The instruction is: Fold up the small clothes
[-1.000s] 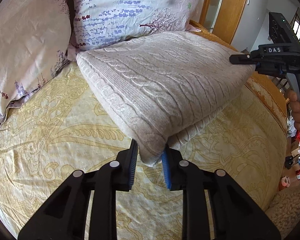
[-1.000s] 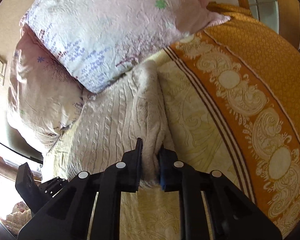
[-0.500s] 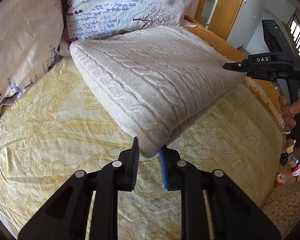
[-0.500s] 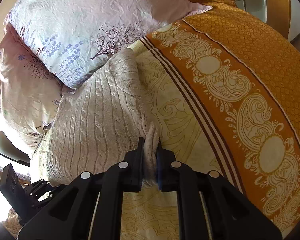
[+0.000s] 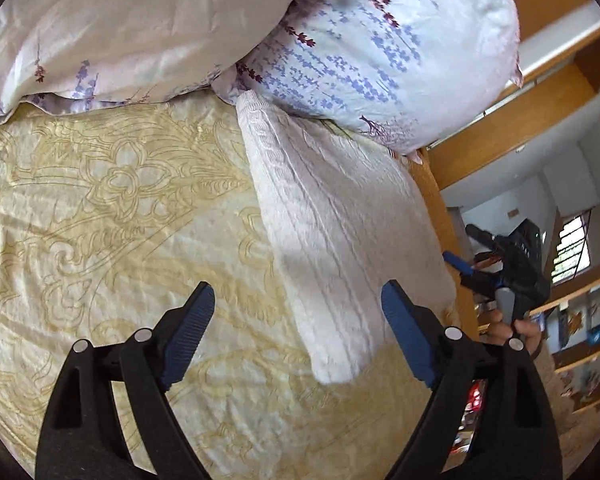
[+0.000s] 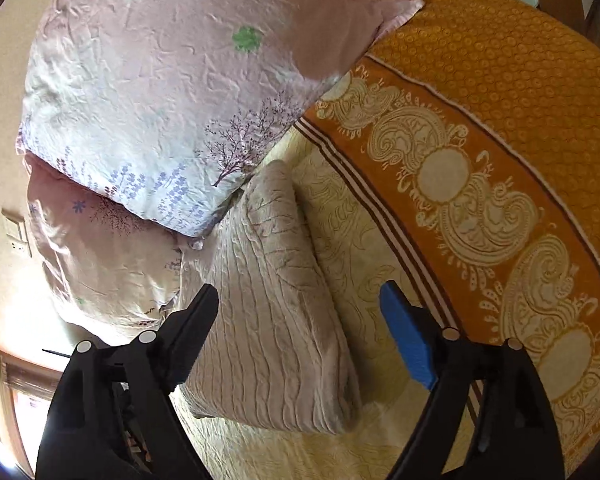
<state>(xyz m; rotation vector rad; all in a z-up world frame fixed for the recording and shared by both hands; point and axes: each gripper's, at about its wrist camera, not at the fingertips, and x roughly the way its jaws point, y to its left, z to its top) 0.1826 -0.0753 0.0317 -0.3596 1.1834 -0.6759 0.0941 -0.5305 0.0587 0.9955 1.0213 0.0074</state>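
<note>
A: Both claws have let go since a second ago. Then each one pinched a corner of the sweater point(image 5: 348, 232); now the jaws of the left gripper point(image 5: 298, 330) are opening, wide apart, with the near corner lying between them but untouched.

B: Same with the right gripper point(image 6: 300, 328): its jaws are opening too, and the knit lies below them, free of both pads.

A: Where does the sweater lie?

B: Folded, on the yellow bedspread point(image 5: 112, 216), its far end tucked against the floral pillow point(image 5: 380, 48). From the right wrist view it runs alongside the orange border point(image 6: 480, 184) without reaching it.

A: So the fold is laid down. How should the release be done well?

B: I'd say draw each claw straight back off its corner, jaws kept wide, so no pad snags the cable knit and drags the top layer askew.

A: Anything to tidy?

B: The near corner looks rounded and a bit puffed in the left view. A light press there might flatten it, if the edges fail to line up. Whether the layers match underneath, I cannot tell.
</note>
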